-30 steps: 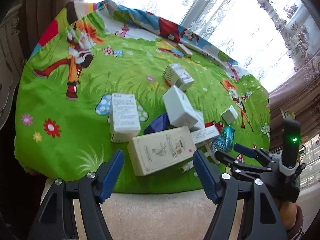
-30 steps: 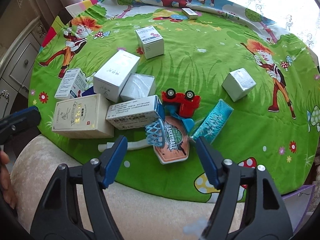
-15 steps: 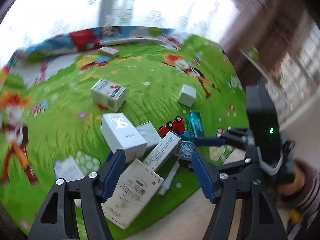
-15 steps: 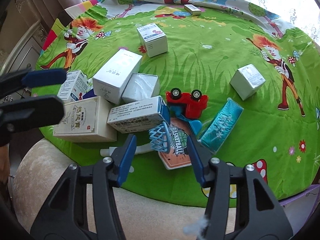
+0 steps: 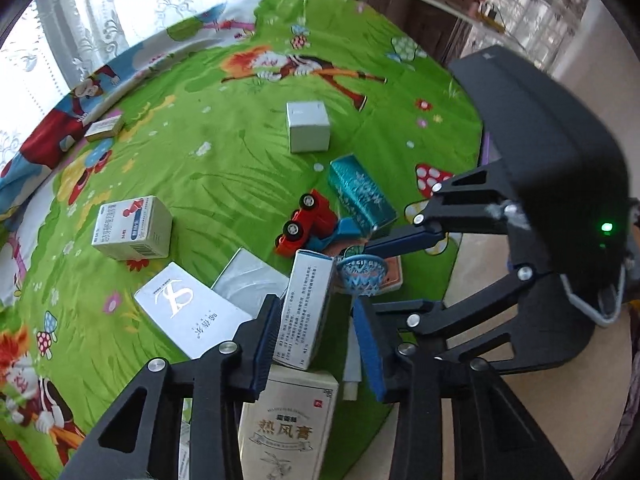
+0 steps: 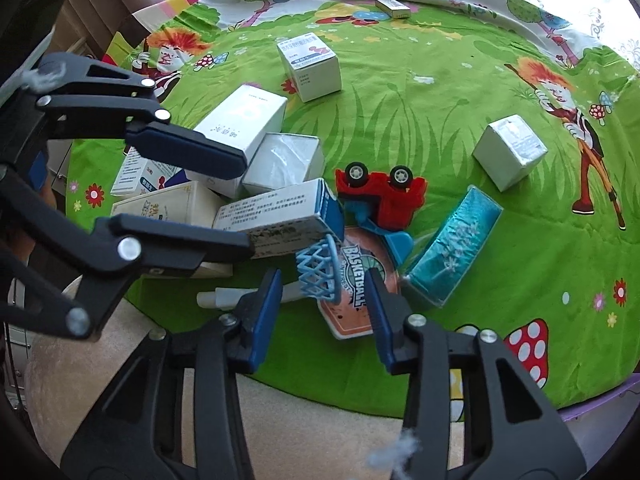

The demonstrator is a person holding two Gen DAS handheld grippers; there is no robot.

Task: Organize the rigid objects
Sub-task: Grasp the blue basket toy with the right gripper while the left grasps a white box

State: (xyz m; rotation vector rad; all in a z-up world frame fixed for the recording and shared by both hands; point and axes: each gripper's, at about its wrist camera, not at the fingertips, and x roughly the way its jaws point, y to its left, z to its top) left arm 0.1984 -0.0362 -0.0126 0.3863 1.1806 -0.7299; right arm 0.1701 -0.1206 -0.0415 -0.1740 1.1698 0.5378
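A white-and-blue medicine box (image 5: 304, 308) lies tilted on the pile of boxes. My left gripper (image 5: 316, 302) stands astride it with its jaws closing. The left pad is at the box's side and a gap shows at the right pad. A toy basketball hoop (image 6: 320, 276) with an orange backboard (image 6: 352, 312) lies near the cloth's front edge. My right gripper (image 6: 323, 276) straddles the blue net, jaws closing, pads not pressing. An overturned red toy car (image 6: 380, 188) sits just beyond the hoop.
On the green cartoon cloth (image 6: 440, 92) are a teal box (image 6: 456, 248), a silver cube (image 6: 508, 152), a tall white box (image 6: 244, 120), a cream box (image 5: 288, 432), a medicine carton (image 6: 312, 64) and a white tube (image 6: 228, 296). The two grippers stand close together.
My left gripper has rolled and swung right over the pile, and its jaws have narrowed around the white-and-blue box. The right gripper stayed in place and narrowed around the hoop.
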